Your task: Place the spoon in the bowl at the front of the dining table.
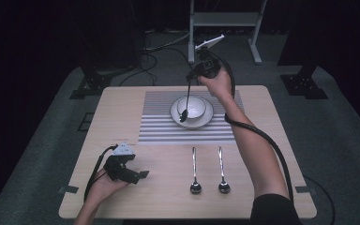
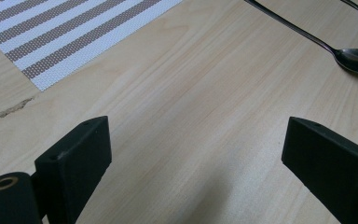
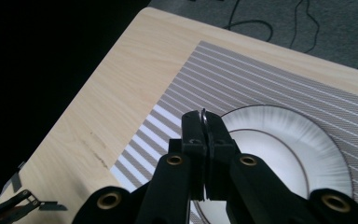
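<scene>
Right tongs: clenched on the handle of a spoon, held above the far side of the worktop.
Spoon: hung tip-down over the bowl on its plate.
Left tongs: released, rested near left on the worktop.
Two more spoons: laid near centre.

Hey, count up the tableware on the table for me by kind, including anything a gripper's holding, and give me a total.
Spoons: 3, two lying on the table, one hanging in the right gripper over the bowl
Bowls: 1
Plates: 1, under the bowl
Placemats: 1
Total: 6
</scene>
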Demonstrator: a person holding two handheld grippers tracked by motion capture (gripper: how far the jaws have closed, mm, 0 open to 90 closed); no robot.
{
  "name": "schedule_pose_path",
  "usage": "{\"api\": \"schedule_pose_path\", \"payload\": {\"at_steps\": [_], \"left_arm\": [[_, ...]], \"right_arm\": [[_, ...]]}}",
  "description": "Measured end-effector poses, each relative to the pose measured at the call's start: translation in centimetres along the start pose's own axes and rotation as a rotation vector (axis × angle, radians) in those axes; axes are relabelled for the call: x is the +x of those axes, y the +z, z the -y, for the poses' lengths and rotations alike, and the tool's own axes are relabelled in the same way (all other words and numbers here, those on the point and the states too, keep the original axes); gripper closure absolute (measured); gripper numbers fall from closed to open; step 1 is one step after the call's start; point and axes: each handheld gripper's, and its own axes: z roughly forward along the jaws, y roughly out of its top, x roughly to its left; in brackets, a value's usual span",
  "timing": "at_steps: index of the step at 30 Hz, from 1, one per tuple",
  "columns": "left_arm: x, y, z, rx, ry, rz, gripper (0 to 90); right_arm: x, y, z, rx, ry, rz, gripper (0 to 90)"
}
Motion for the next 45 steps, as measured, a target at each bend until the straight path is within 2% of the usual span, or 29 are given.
{"api": "schedule_pose_path", "payload": {"at_steps": [18,25,33,45], "left_arm": [[0.0,-0.1,0.1,-0.008,-0.004,0.002,7.2],[0.0,-0.2,0.1,-0.008,0.000,-0.005,7.2],[0.0,-0.1,0.1,-0.006,0.004,-0.005,7.3],[-0.1,-0.1,0.1,-0.006,0.008,0.000,7.3]], "right_arm": [[-1.8,0.1,-0.8,-0.028,0.035,0.072,88.2],[-2.3,0.0,-1.1,-0.034,0.040,0.126,88.2],[-2.9,0.4,-1.0,-0.038,0.055,0.152,88.2],[-3.4,1.6,-0.3,-0.001,0.042,0.194,88.1]]}}
